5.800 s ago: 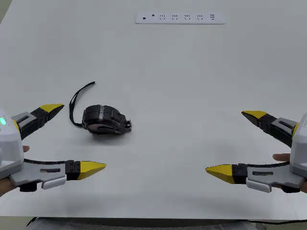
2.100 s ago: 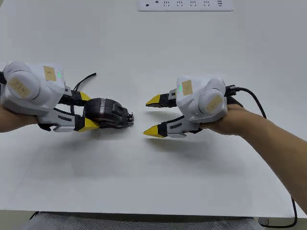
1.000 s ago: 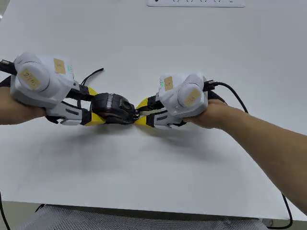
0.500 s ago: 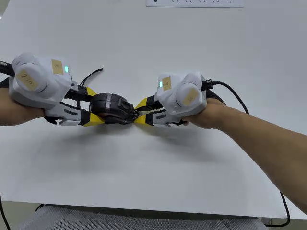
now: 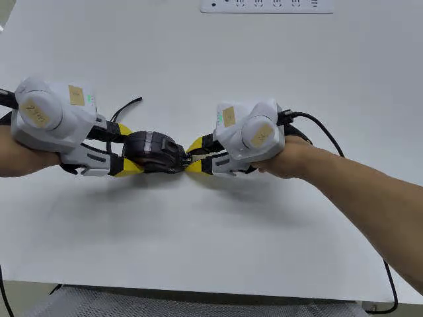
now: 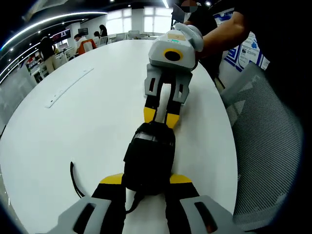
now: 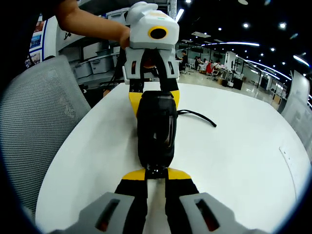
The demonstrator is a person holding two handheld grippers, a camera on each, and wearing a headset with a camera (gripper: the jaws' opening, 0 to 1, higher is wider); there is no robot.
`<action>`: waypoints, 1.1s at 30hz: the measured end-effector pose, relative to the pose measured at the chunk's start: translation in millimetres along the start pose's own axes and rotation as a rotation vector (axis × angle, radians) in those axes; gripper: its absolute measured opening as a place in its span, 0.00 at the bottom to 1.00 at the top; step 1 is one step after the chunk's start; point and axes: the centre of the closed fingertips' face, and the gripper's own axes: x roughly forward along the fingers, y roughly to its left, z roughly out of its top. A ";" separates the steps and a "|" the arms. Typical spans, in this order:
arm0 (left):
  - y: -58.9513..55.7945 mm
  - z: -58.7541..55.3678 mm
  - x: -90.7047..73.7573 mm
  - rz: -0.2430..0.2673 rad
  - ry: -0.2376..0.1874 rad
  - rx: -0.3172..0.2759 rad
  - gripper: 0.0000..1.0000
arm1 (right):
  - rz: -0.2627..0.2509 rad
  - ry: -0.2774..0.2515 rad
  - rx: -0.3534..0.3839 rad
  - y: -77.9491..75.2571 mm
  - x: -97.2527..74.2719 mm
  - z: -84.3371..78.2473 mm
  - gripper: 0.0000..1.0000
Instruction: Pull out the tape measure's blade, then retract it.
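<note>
A black tape measure lies on the white table, its wrist strap trailing behind it. My left gripper is shut on its case from the left; in the left gripper view the case sits between the yellow fingertips. My right gripper meets it from the right, jaws closed on the hook at the blade's end. The right gripper view shows the case straight ahead and the left gripper behind it. Almost no blade shows outside the case.
A white power strip lies at the table's far edge. A black cable runs back from the right gripper along the forearm. A grey mesh chair stands beside the table's near edge.
Both grippers started open and wide apart. The left one closed on the case, then the right one came in and closed at the hook. Over the last second hardly anything has moved.
</note>
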 end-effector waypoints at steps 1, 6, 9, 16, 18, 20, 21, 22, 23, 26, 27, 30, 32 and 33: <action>0.3 -0.1 0.1 0.000 0.002 0.001 0.28 | 0.000 0.002 -0.001 -0.2 -0.2 -0.3 0.11; 0.3 0.2 0.5 0.000 0.004 0.000 0.28 | 0.002 0.009 -0.006 0.2 -3.7 -2.9 0.11; 0.1 0.7 0.7 -0.001 0.005 0.002 0.28 | 0.005 0.010 -0.003 0.2 -6.0 -4.4 0.11; -0.1 1.5 1.4 -0.002 0.005 0.000 0.28 | 0.012 0.014 -0.019 -0.9 -11.4 -7.7 0.11; -0.2 1.5 1.4 -0.002 0.005 -0.002 0.28 | 0.012 0.014 -0.020 -0.8 -12.6 -8.1 0.11; 0.0 1.7 1.6 -0.002 0.005 -0.003 0.28 | 0.012 0.016 -0.024 -1.0 -13.9 -9.0 0.11; 0.0 1.8 1.7 -0.002 0.006 -0.003 0.28 | 0.012 0.016 -0.025 -1.0 -14.4 -9.4 0.11; 0.0 1.9 1.8 -0.002 0.007 -0.003 0.28 | 0.011 0.017 -0.028 -1.1 -15.2 -10.3 0.11; 0.1 1.9 1.9 -0.001 0.007 -0.004 0.28 | 0.009 0.018 -0.032 -1.1 -15.8 -10.9 0.11; 0.0 1.8 1.8 -0.001 0.008 -0.005 0.28 | 0.005 0.016 -0.044 -0.5 -18.8 -12.9 0.11; 0.0 1.8 1.7 -0.001 0.008 -0.005 0.28 | 0.005 0.015 -0.041 -0.5 -19.7 -13.4 0.11; -0.2 1.8 1.7 -0.002 0.008 -0.004 0.28 | 0.002 0.018 -0.043 0.0 -22.0 -15.6 0.11; -0.4 1.6 1.5 -0.002 0.009 -0.004 0.28 | 0.001 0.019 -0.041 0.0 -24.2 -17.2 0.11; -0.4 1.5 1.5 -0.002 0.009 -0.004 0.28 | 0.000 0.019 -0.040 0.0 -25.1 -17.9 0.11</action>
